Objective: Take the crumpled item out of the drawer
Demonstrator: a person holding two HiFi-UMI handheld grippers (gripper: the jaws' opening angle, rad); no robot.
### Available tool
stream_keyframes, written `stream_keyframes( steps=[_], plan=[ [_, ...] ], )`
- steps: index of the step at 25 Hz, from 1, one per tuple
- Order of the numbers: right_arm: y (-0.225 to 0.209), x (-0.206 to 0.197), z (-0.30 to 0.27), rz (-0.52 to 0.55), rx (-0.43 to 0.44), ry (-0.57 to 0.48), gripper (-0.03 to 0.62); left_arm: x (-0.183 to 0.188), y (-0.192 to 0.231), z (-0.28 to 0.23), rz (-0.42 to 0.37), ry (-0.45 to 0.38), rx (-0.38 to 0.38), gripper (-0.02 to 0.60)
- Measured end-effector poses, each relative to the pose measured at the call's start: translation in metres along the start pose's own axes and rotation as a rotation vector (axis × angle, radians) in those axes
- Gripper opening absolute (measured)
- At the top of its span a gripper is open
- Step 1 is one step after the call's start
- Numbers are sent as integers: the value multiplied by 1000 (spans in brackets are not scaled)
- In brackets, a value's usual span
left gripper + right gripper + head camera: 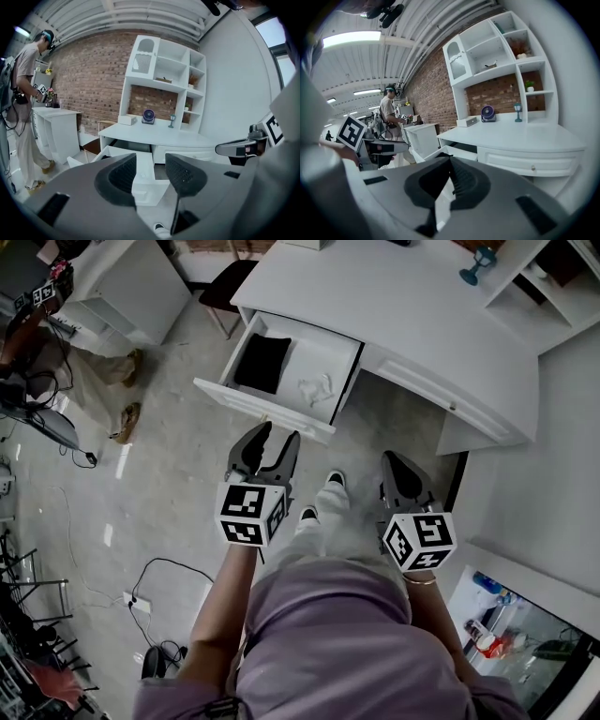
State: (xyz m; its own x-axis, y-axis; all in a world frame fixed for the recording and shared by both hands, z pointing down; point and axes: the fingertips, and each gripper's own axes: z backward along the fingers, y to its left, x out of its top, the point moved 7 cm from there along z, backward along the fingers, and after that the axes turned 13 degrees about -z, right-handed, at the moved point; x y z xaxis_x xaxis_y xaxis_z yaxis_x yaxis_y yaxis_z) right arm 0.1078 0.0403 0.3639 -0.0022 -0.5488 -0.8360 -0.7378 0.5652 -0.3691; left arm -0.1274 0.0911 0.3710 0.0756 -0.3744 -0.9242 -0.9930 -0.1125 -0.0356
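Note:
The white drawer (279,414) of the desk stands pulled out in the head view. Inside it lie a crumpled white item (316,388) on the right and a folded black cloth (262,363) on the left. My left gripper (278,435) hovers just in front of the drawer's front edge, jaws open and empty. In the left gripper view the left gripper (150,172) frames the drawer (146,186) between its pads. My right gripper (394,461) hangs further right, below the desk's edge, shut on nothing; the right gripper view shows the right gripper (450,162) with its tips together.
The white desk (422,315) carries a small blue lamp (478,263) and a shelf unit (164,75). A dark stool (223,287) and a white cabinet (131,287) stand left of the drawer. Another person (26,93) stands by that cabinet. Cables (155,582) lie on the floor.

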Motion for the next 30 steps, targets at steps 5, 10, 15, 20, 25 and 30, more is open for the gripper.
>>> stream_keyframes(
  steps=[5,10,15,20,25,30],
  plan=[
    [-24,31,-33,4,31,-10,3,11,12,-46,6,47,20,189],
    [-48,54,-57,9,49,-2,3,25,21,-84,-20,81,39,212],
    [-61,68,-72,10,77,-4,3,36,23,-110,-51,99,39,216],
    [-63,76,-79,21,98,-9,3,44,27,-124,-108,125,18,222],
    [-65,82,-84,16,84,-23,3,43,35,-138,-194,180,-30,227],
    [-68,90,-93,8,54,-33,3,33,43,-166,-265,280,-139,233]
  ],
)
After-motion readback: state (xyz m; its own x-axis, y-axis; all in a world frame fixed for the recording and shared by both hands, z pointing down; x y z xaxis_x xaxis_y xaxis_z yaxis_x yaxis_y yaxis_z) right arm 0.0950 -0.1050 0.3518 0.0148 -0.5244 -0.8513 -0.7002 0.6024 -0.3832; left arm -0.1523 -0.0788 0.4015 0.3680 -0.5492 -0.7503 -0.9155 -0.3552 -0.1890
